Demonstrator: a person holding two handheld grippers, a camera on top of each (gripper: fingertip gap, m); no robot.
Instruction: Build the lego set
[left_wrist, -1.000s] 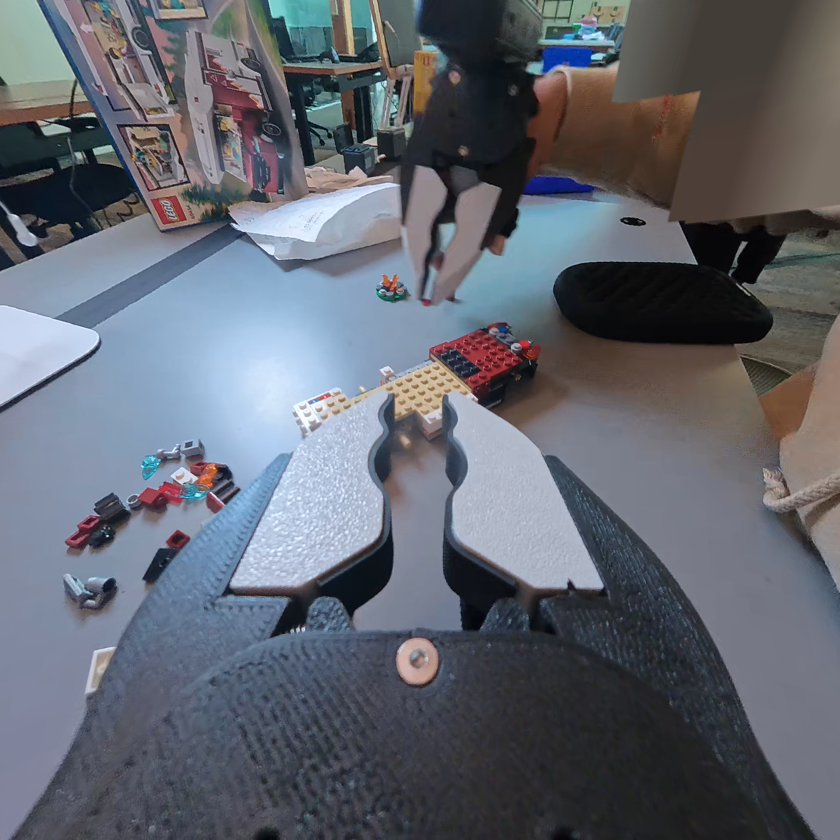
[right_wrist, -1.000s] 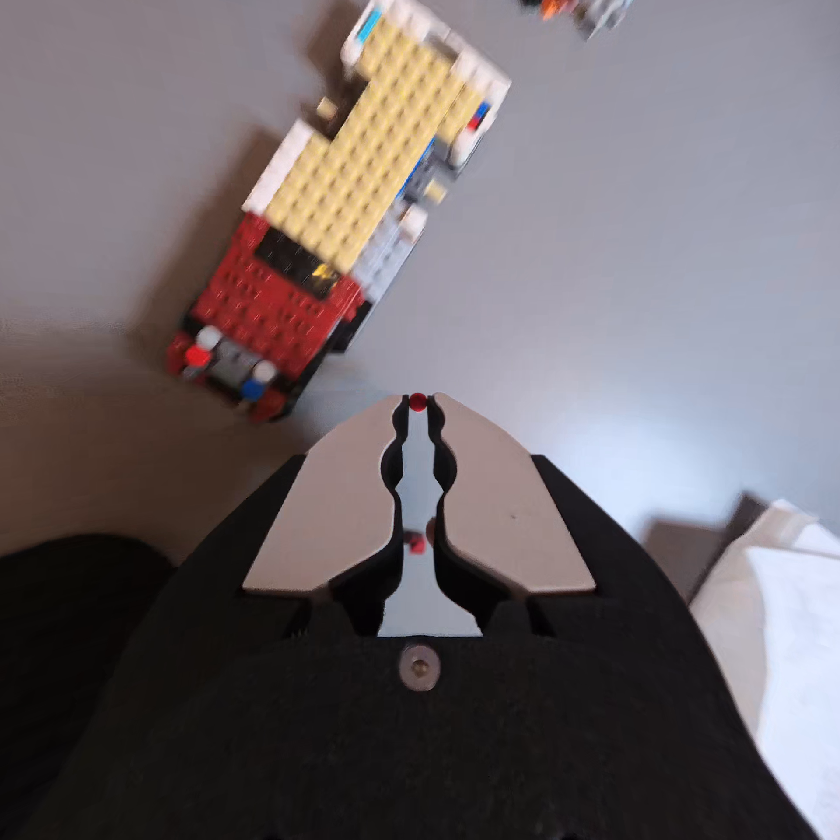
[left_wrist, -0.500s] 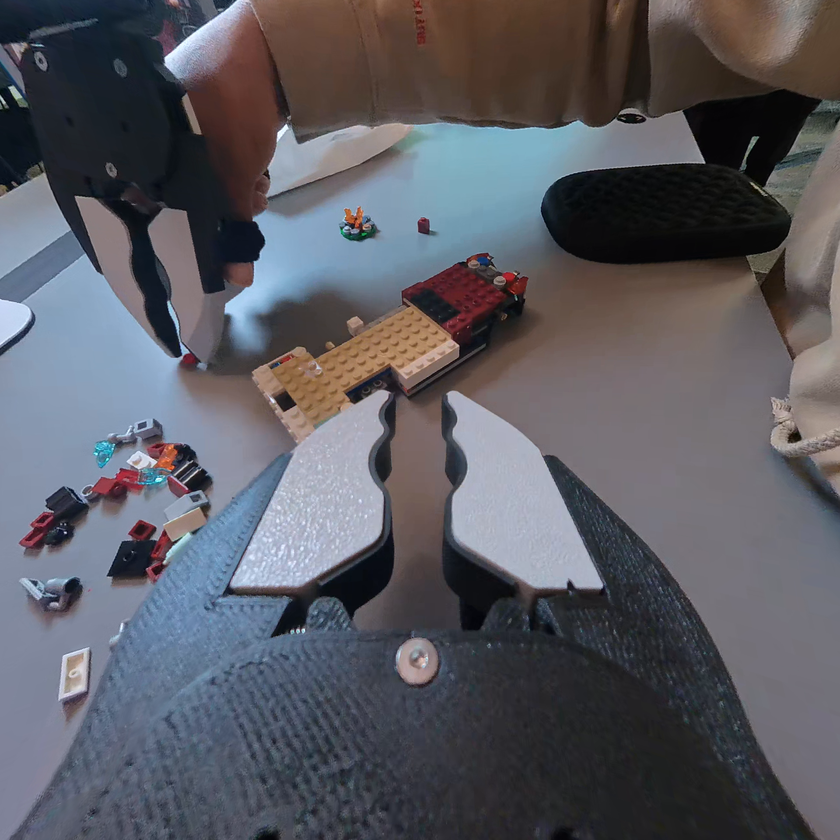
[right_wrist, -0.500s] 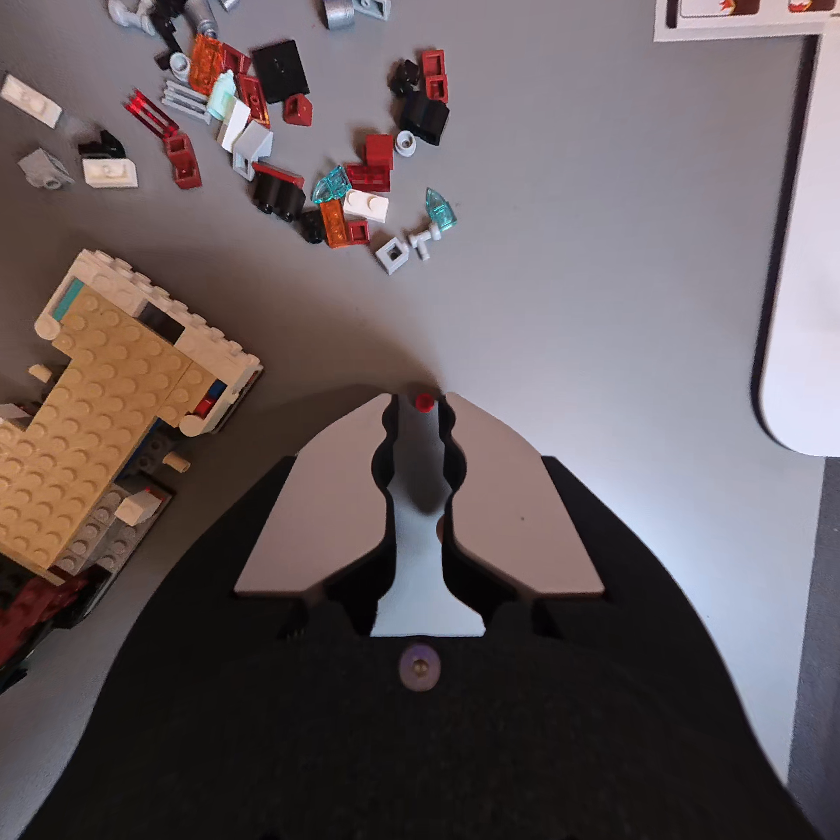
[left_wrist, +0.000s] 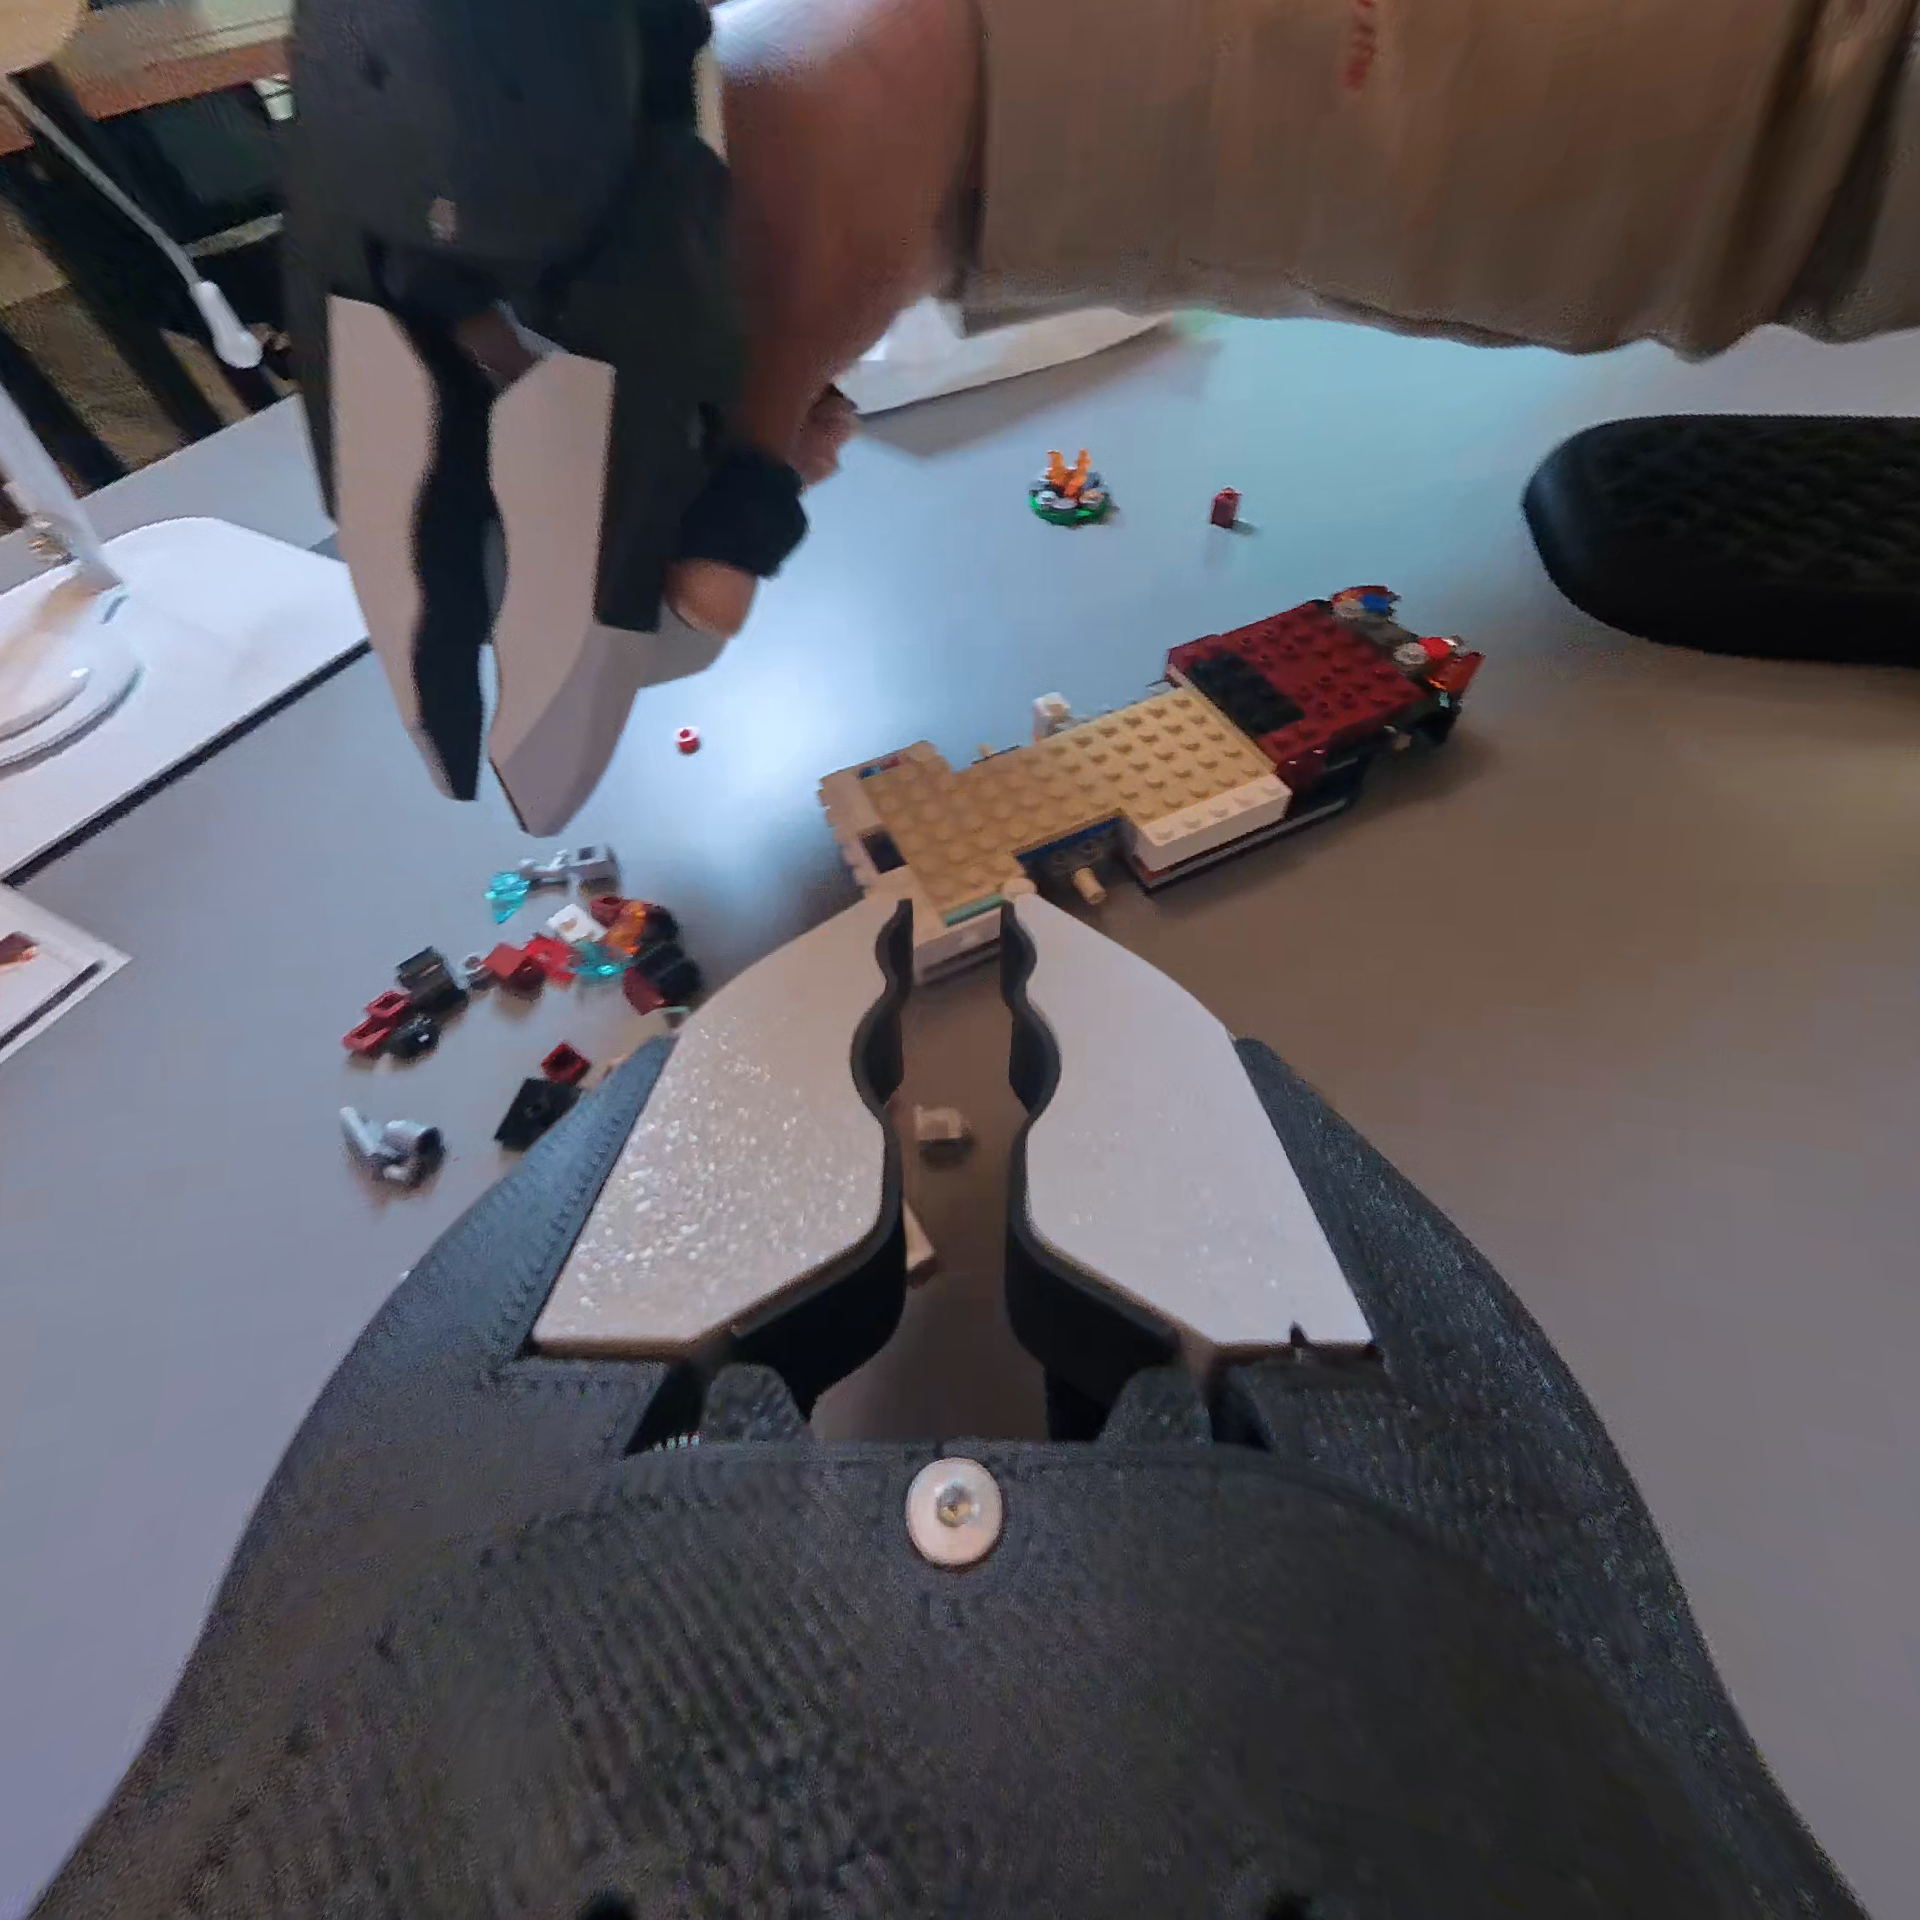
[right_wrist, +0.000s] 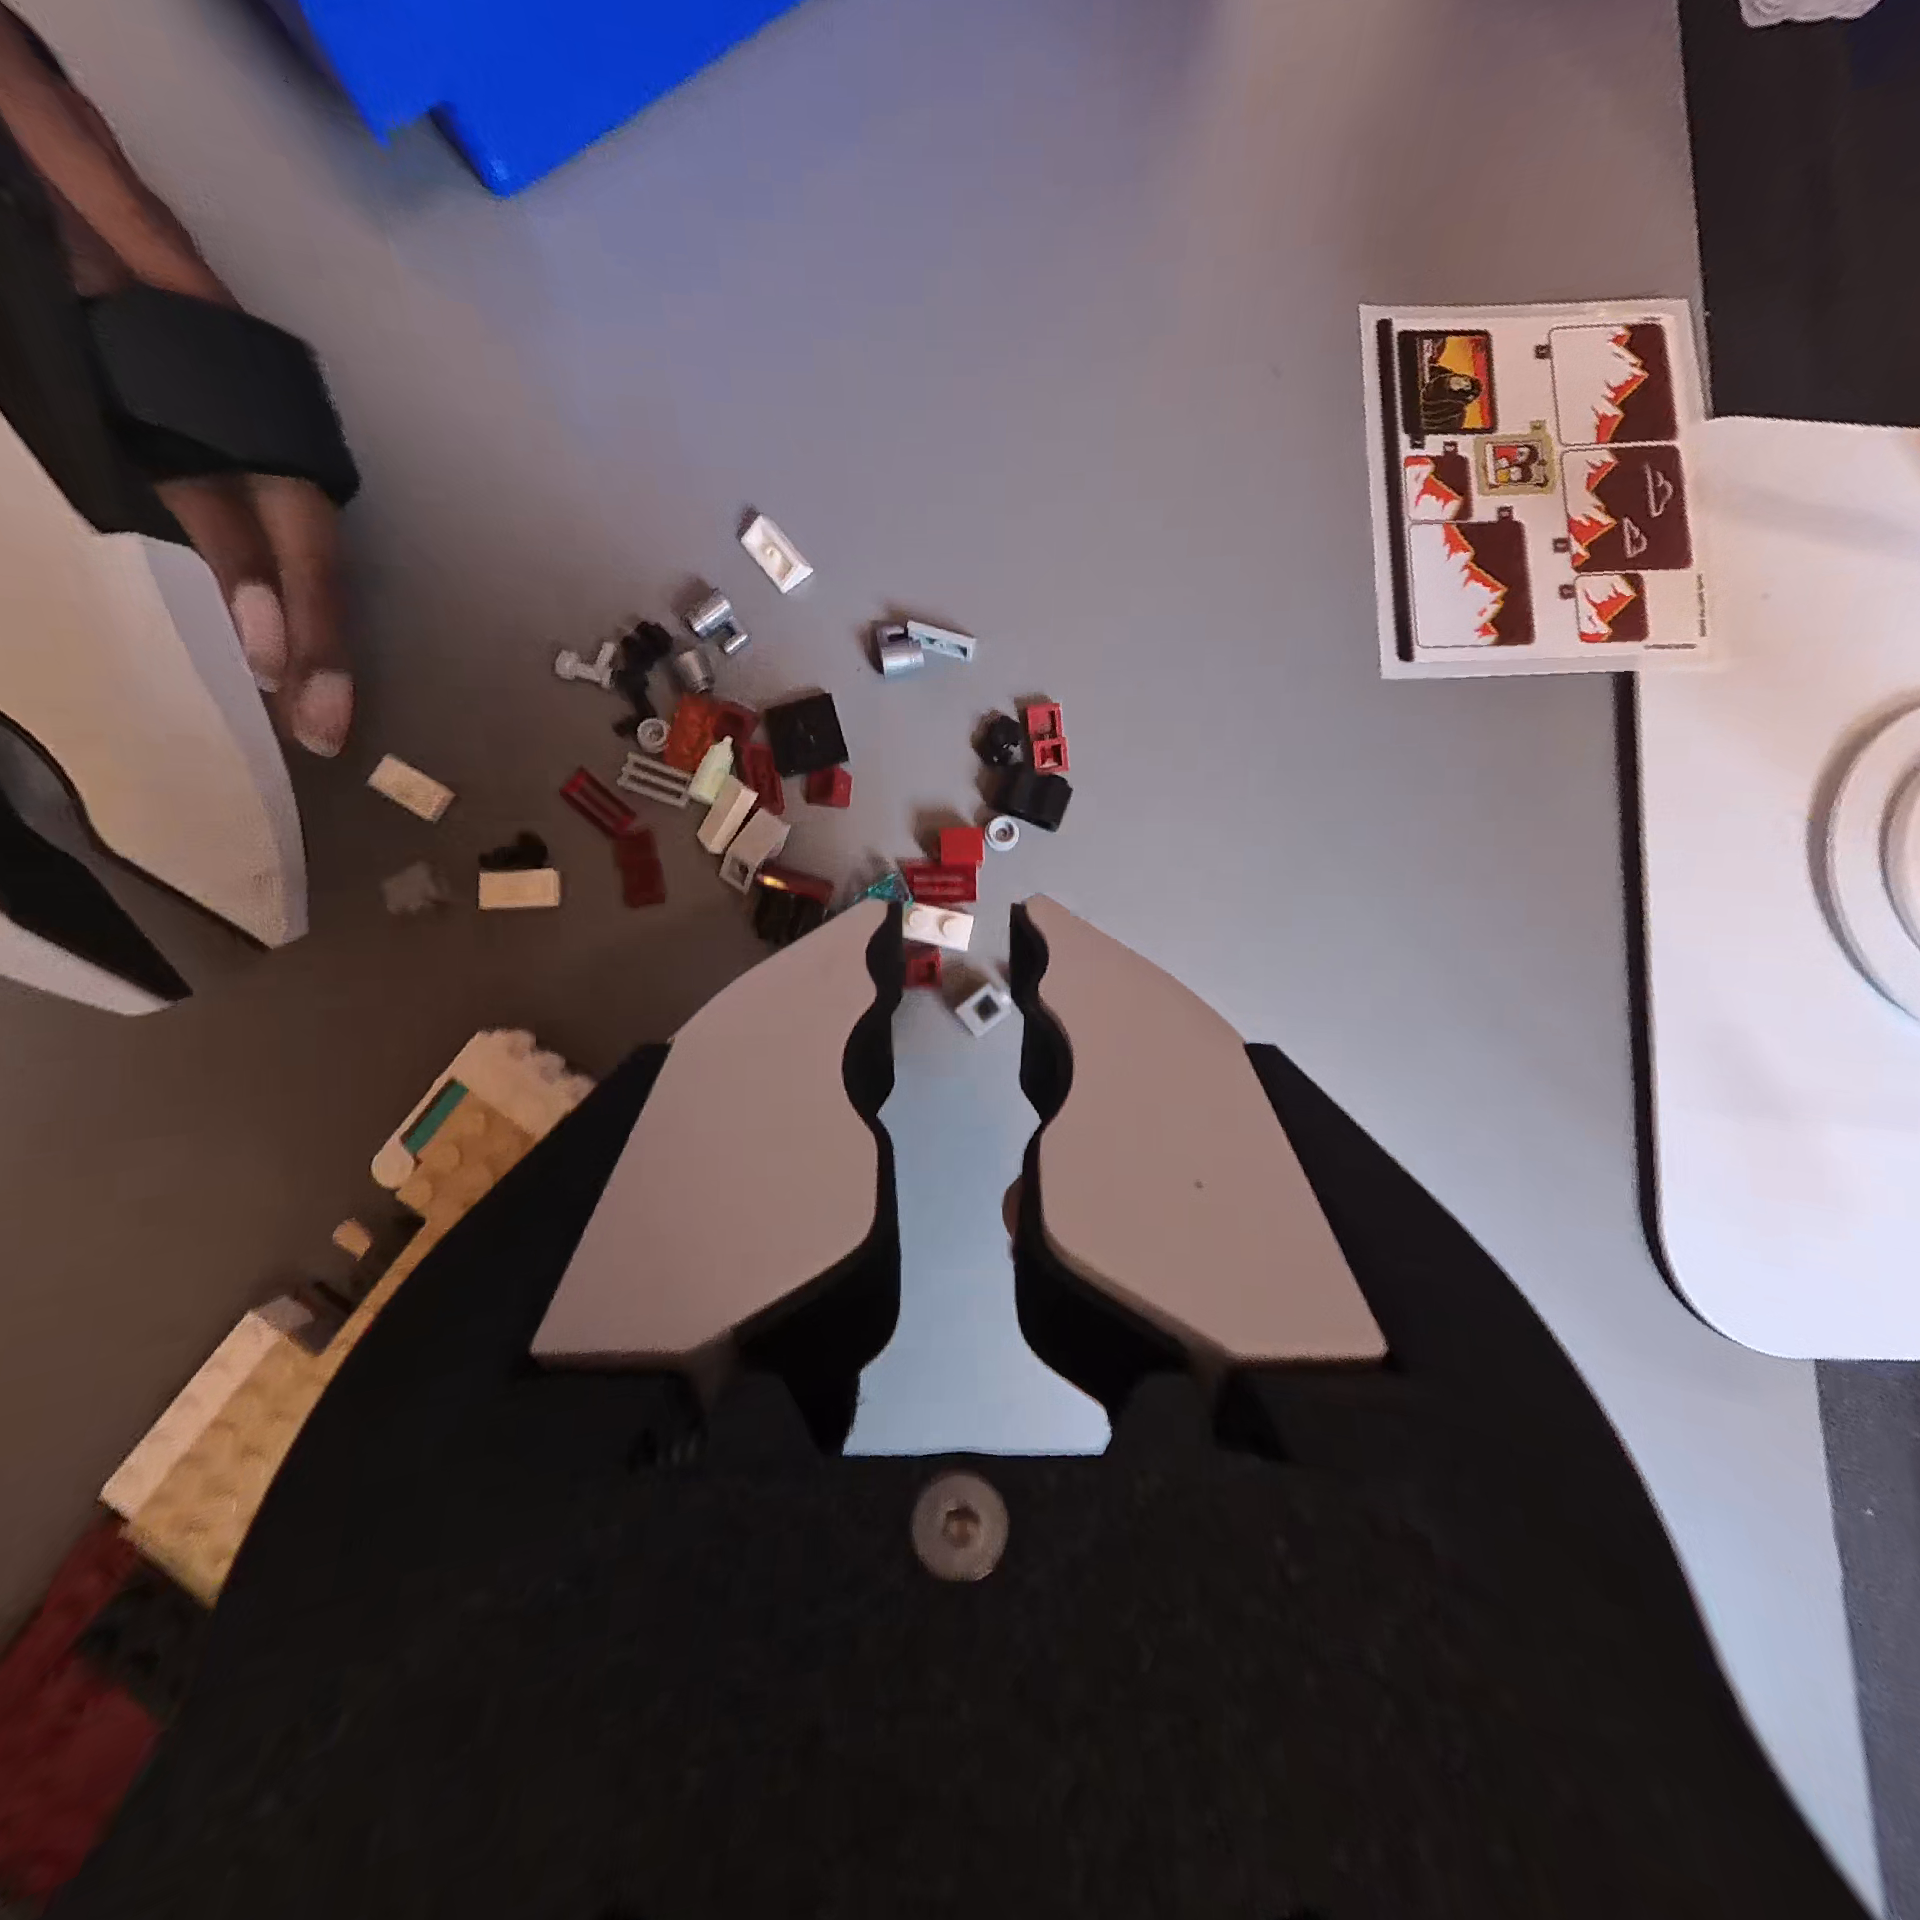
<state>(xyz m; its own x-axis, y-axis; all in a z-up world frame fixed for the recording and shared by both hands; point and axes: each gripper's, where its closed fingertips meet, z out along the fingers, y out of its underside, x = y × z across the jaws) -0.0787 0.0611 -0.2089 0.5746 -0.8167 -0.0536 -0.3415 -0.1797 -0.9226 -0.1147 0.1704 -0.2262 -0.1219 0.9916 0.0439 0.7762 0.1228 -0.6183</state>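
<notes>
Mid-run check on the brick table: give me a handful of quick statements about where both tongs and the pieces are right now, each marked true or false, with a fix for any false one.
1. The right tongs hang open above the table with nothing between the fingers. True.
2. A small red round stud lies alone on the grey table. True.
3. The tan, white and dark red brick model is lifted off the table. False: it rests flat on the table.
4. The left tongs are clamped on a blue brick. False: they are open, and the model's white corner lies at the tips.
5. A sticker sheet lies beyond the pile of loose pieces. True.
</notes>
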